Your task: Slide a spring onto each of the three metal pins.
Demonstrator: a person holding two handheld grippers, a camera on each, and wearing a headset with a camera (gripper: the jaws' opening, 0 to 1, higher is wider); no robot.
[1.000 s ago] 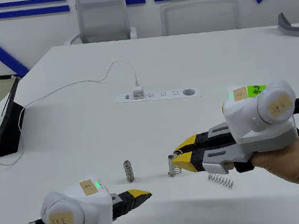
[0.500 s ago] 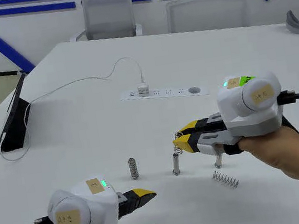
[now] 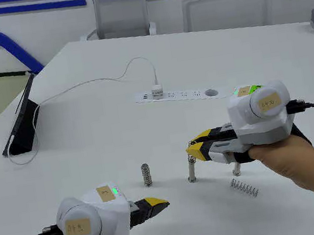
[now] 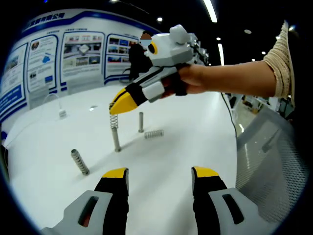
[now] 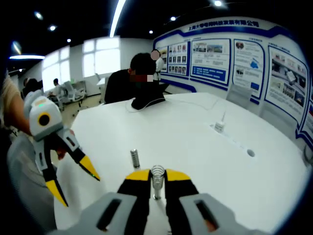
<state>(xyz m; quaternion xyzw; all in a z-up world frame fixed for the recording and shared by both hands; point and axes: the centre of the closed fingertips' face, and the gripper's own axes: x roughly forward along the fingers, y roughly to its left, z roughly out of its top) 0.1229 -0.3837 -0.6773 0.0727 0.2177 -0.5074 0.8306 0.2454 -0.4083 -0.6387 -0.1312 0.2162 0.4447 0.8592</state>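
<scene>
Fingers (image 4: 115,175) of the left gripper (image 3: 177,222) stand wide apart and empty, low over the white table (image 3: 92,157) at its near edge. Just ahead of them stands a metal pin with a spring already on it (image 3: 146,174).

Beyond and to their right, the fingers (image 5: 139,182) of the right gripper (image 3: 196,150) are clamped together on a second spring (image 4: 114,120). It hangs upright from their yellow tips, its lower end meeting the top of the middle pin (image 3: 192,172), whose shaft is bare below.

Behind those fingers, beneath the gripper's body, stands the third pin (image 4: 141,122), also bare. A loose spring (image 3: 244,187) lies flat on the table just beside it, on the person's side.

Well past both pairs of fingers, a white power strip (image 3: 177,96) lies across the table with a charger (image 3: 157,89) plugged in. Its cable (image 3: 82,88) runs off toward a dark tablet (image 3: 22,123) propped at the left edge. Two chairs (image 3: 121,7) stand at the far side.
</scene>
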